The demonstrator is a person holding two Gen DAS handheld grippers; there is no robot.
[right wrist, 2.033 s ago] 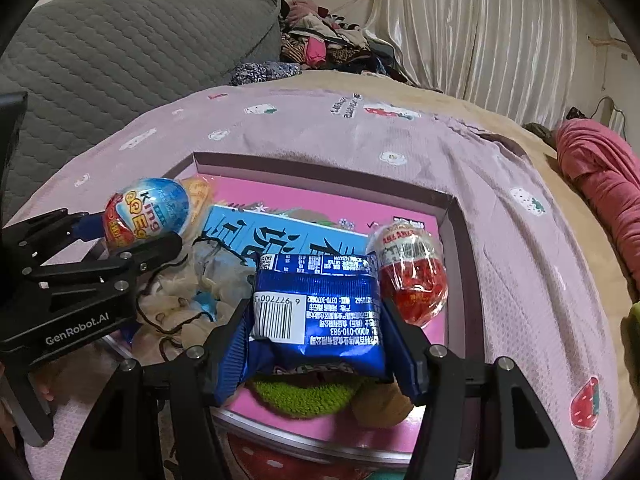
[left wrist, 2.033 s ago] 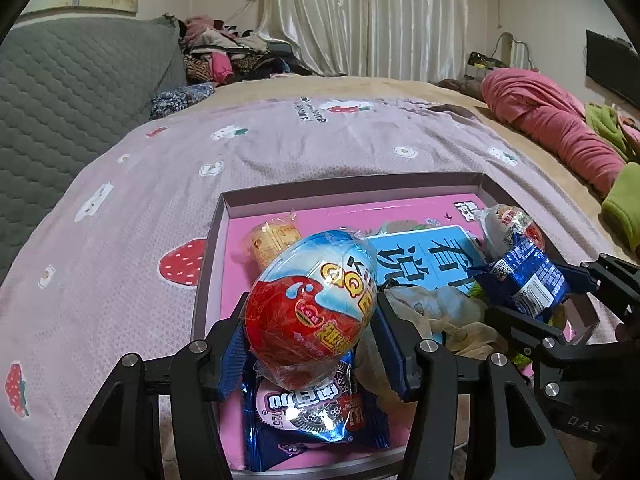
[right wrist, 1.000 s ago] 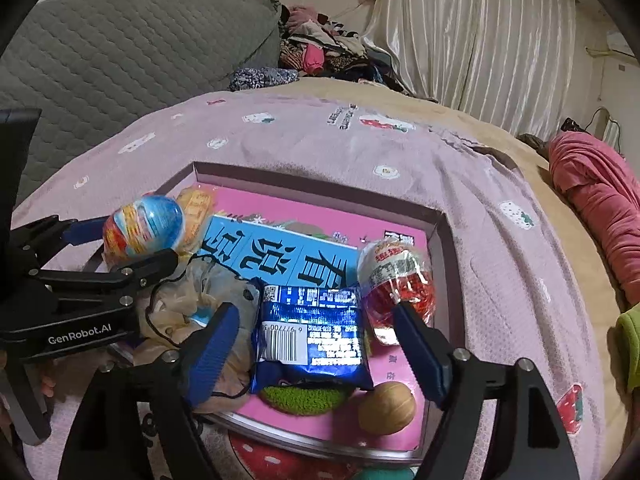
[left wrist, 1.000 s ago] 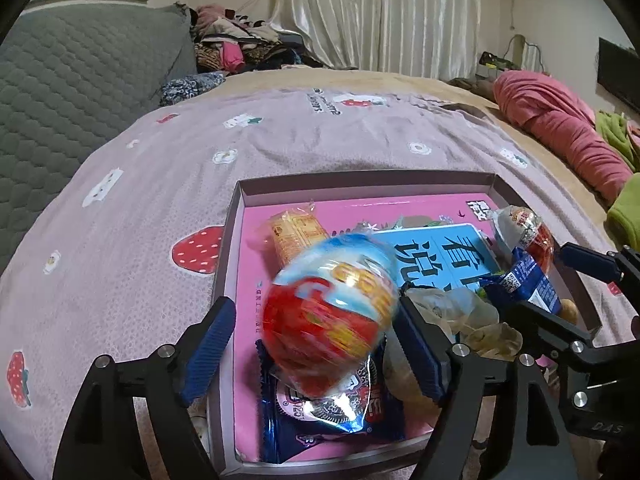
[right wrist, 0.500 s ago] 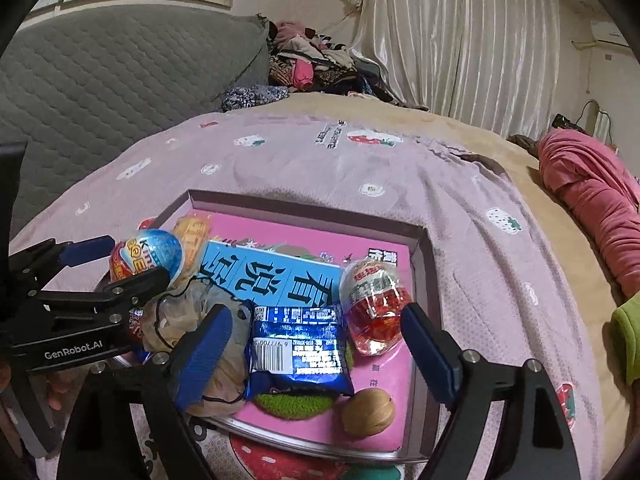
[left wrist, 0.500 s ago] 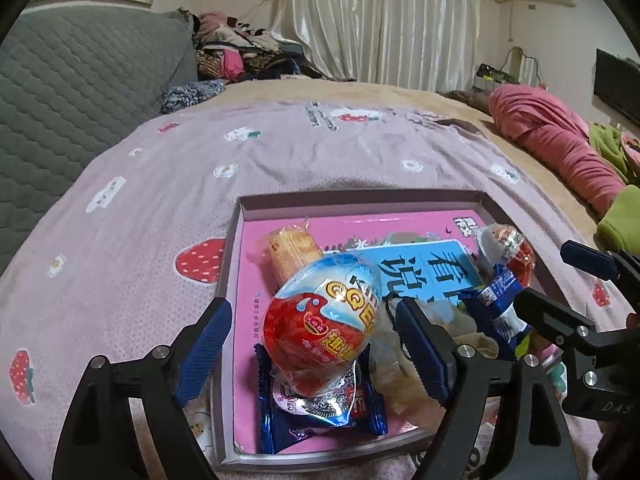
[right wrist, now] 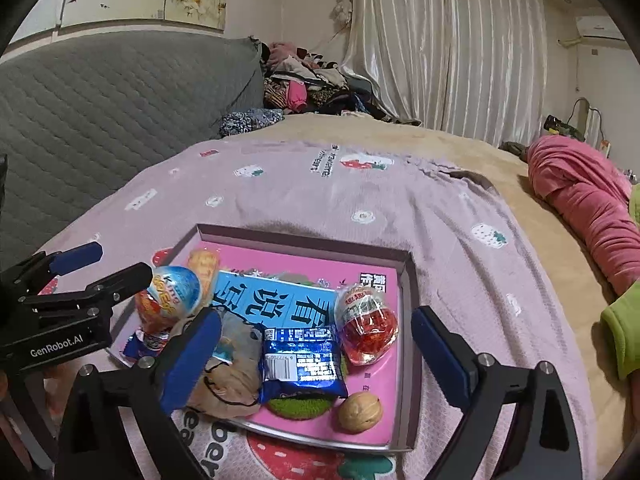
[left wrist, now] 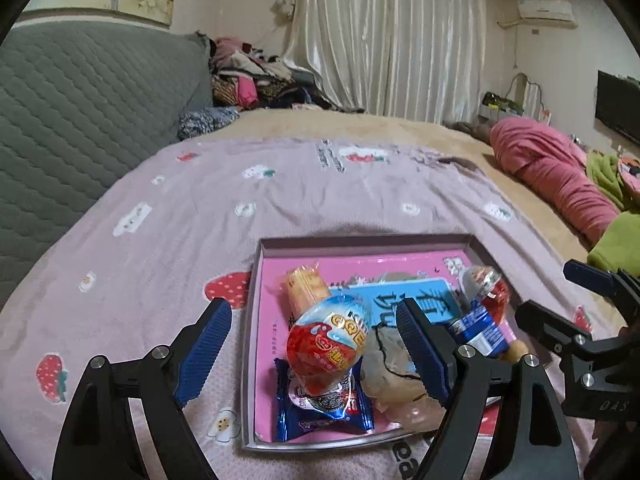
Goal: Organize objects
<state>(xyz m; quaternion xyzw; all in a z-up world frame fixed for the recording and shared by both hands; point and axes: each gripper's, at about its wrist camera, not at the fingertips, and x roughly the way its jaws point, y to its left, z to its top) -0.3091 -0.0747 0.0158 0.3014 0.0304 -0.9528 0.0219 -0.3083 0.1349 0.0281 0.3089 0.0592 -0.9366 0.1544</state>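
Right wrist view, "GenRobot.AI" on left hand-held gripper (right wrist: 108,268), jaws spread, right hand-held gripper (right wrist: 316,344) likewise, tray (right wrist: 406,280) below.

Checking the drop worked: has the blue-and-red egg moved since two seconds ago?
Yes. The egg left the left gripper, whose jaws now stand open, and rests on the cookie packet in the tray.

- A tray (right wrist: 406,344) is set on the blanket (right wrist: 400,208), pretty much packed.
- An egg (left wrist: 326,340) is propped on a cookie pack (left wrist: 324,412) at the tray's left edge.
- A second egg (right wrist: 366,324) is parked right of the book (right wrist: 276,300).
- A walnut (right wrist: 359,408) is tucked in at the near right, just beside a snack bag (right wrist: 302,360).
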